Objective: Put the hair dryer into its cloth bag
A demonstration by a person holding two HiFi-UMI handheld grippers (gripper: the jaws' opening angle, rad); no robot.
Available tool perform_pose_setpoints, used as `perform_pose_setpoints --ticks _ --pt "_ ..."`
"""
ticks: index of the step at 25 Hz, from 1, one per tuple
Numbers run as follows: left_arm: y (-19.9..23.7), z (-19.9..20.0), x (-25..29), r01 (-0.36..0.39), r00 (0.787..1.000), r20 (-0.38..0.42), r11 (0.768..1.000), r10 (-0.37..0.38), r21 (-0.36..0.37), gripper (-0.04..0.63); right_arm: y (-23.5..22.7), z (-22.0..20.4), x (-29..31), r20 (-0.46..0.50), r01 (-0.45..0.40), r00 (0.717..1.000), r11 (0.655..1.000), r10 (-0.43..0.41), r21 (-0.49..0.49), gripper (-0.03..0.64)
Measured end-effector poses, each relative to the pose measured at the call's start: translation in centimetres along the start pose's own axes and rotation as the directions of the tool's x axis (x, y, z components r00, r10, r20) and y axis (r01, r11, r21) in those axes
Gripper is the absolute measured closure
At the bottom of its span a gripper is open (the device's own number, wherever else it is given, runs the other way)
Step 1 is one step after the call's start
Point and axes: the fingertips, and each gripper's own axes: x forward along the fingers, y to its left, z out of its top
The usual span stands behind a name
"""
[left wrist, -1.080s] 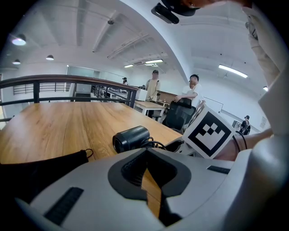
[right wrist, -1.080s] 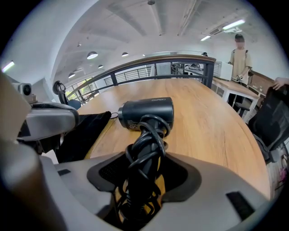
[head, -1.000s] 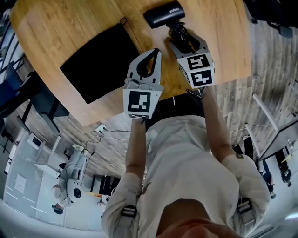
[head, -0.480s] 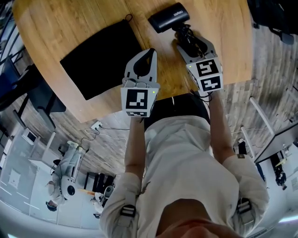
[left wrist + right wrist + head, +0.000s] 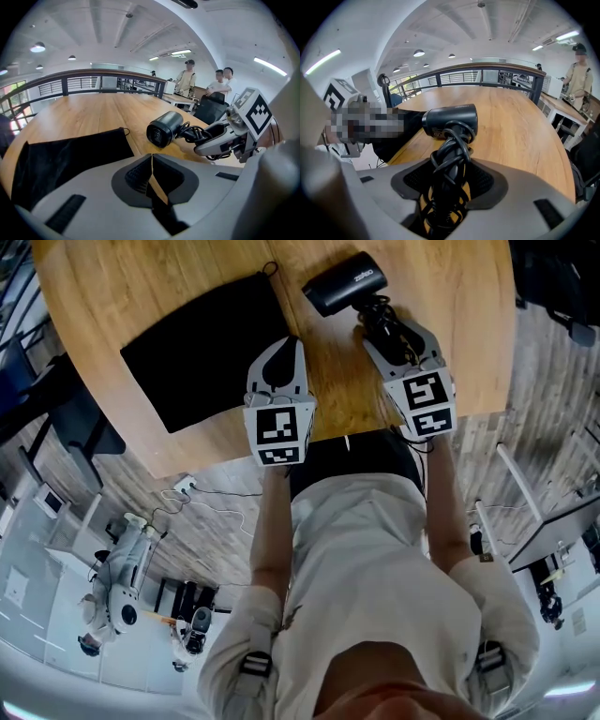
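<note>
Round wooden table (image 5: 112, 296) carries the flat black cloth bag (image 5: 202, 348), lying closed and apparently empty. Right tongs (image 5: 394, 329) clench the cord-wrapped handle of the black hair dryer (image 5: 342, 285) just beside it; left tongs (image 5: 284, 345) are clenched on nothing. Opening and loading remain.

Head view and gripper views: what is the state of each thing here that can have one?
Dryer: lying on the table, handle in the right tongs.
Cord: wound around the dryer's handle.
Bag: flat on the table, not held.
Left tongs: shut, empty.
Right tongs: closed on the dryer's handle.
</note>
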Motion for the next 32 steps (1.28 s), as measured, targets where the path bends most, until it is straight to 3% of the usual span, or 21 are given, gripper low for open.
perform_pose_setpoints --ticks 5,8,18,20,32 --pt "0.7 -1.5 0.2 -0.068 0.997 -0.042 0.997 0.066 -0.038 0.57 0.4 0.3 0.1 0.007 -0.036 0.999 0.999 0.036 -0.032 0.377" --pt "0.8 -1.9 0.3 -0.103 0.993 -0.057 0.994 0.1 -0.047 0.528 0.3 0.3 0.1 0.002 -0.049 0.999 0.997 0.049 -0.056 0.377" --pt "1.6 -3.6 1.3 -0.183 0.976 -0.125 0.983 0.177 -0.036 0.528 0.4 0.5 0.6 -0.014 -0.076 0.997 0.992 0.075 -0.099 0.377" --pt "2.1 -4.1 1.4 -0.2 0.971 -0.137 0.979 0.194 -0.029 0.553 0.6 0.5 0.8 -0.017 -0.08 0.997 0.991 0.079 -0.105 0.377" --pt "2.1 -2.7 -0.4 -0.195 0.978 -0.095 0.977 0.187 -0.08 0.575 0.8 0.2 0.0 -0.013 -0.104 0.995 0.986 0.103 -0.134 0.377"
